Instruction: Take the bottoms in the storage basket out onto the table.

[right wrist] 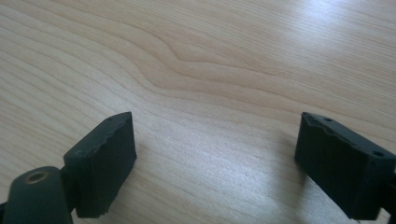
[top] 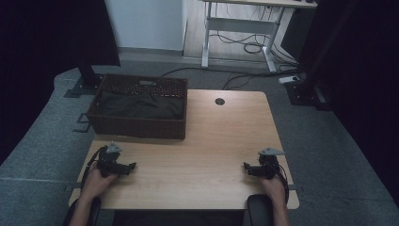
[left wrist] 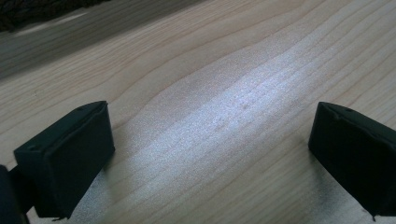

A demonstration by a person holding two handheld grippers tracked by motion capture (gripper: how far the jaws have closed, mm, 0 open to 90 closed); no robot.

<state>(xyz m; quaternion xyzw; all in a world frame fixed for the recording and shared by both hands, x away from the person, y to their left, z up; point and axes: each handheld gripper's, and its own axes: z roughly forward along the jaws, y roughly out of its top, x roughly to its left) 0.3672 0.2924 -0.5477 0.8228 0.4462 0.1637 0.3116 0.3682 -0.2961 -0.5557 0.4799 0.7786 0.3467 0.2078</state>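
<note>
We hold the left tool (top: 128, 167) and right tool (top: 248, 168) low over the bare wooden counter (top: 202, 141), both gaping wide with nothing between; the wicker basket (top: 136, 126) sits near the left one.

A wooden table (top: 211, 141) holds a brown basket (top: 137, 126) at its far left corner, with dark cloth (top: 136, 106) inside.

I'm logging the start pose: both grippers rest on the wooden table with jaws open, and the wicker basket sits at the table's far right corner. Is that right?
Not quite. The wicker basket sits at the far left corner of the table, as the high view shows. The rest holds: the left gripper and the right gripper rest on the wood, jaws open with nothing between them.
</note>
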